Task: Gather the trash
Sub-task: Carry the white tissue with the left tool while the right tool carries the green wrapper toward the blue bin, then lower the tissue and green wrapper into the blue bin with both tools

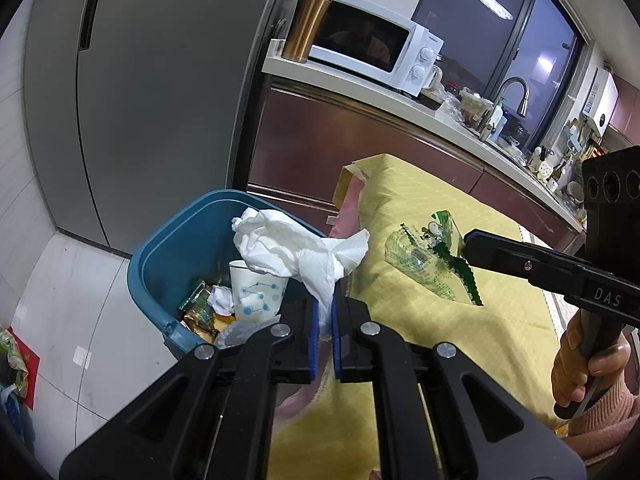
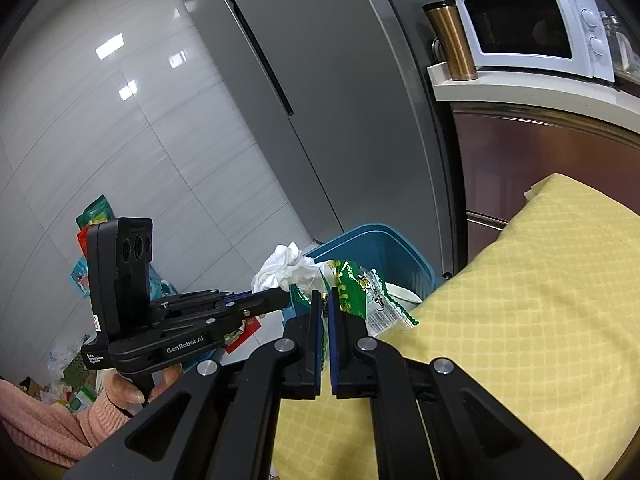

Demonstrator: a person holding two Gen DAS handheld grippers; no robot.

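Black hand-held gripper, blue pads, silver screws, pink knit sleeve

Left wrist view: trash bin lower centre-left, on the floor just left of the cloth-covered table. In the bin: paper cup, wrappers. Crumpled tissue hangs above the bin's right rim, pinched in the left gripper at bottom centre. Snack wrapper centre-right, over the table, at the right gripper tip. Fridge upper left, behind the bin. Microwave & tumbler on the counter, top centre; faucet upper right.
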